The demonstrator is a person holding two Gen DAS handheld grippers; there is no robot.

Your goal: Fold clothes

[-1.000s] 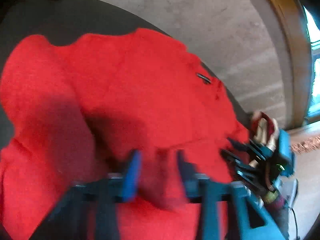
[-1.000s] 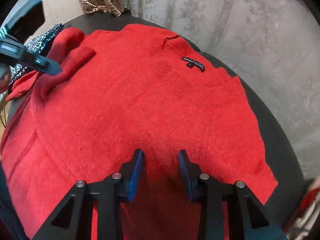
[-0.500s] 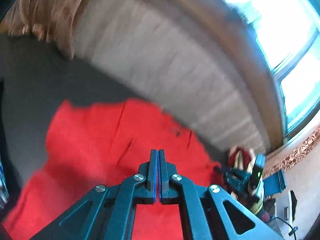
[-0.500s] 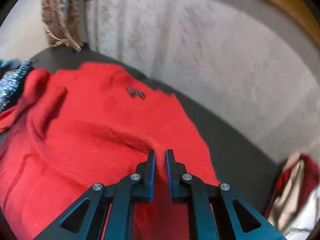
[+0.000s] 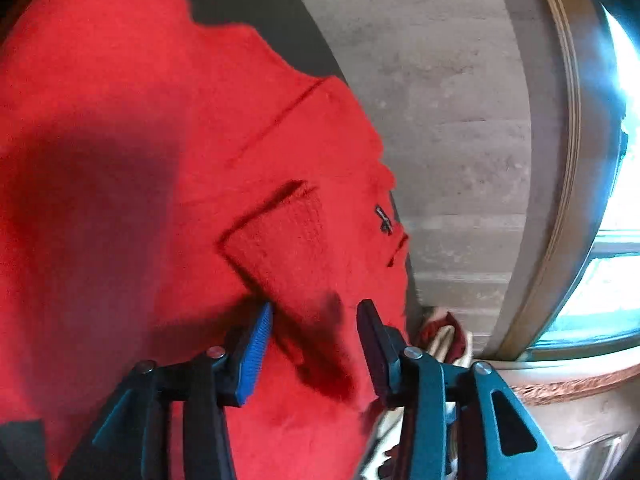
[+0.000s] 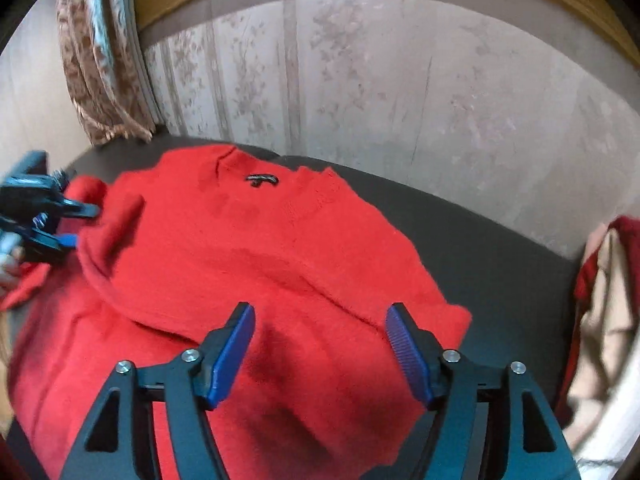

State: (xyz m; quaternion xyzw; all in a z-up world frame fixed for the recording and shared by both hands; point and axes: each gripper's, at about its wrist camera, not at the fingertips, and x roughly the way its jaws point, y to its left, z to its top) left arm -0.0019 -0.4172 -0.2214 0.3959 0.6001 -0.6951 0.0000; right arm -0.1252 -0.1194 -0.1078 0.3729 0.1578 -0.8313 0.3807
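As the left wrist view shows, we see the left gripper [image 5: 314,320] opening, pads clear of the red sweater [image 5: 160,160] beneath. From the right wrist, the right gripper [image 6: 320,332] opens above the sweater, which lies on the dark table [image 6: 500,256].

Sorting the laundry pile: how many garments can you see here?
2 for certain: the red sweater spread on the dark table, and a red-and-cream garment bunched at the table's right edge. That bunch may hold more pieces.
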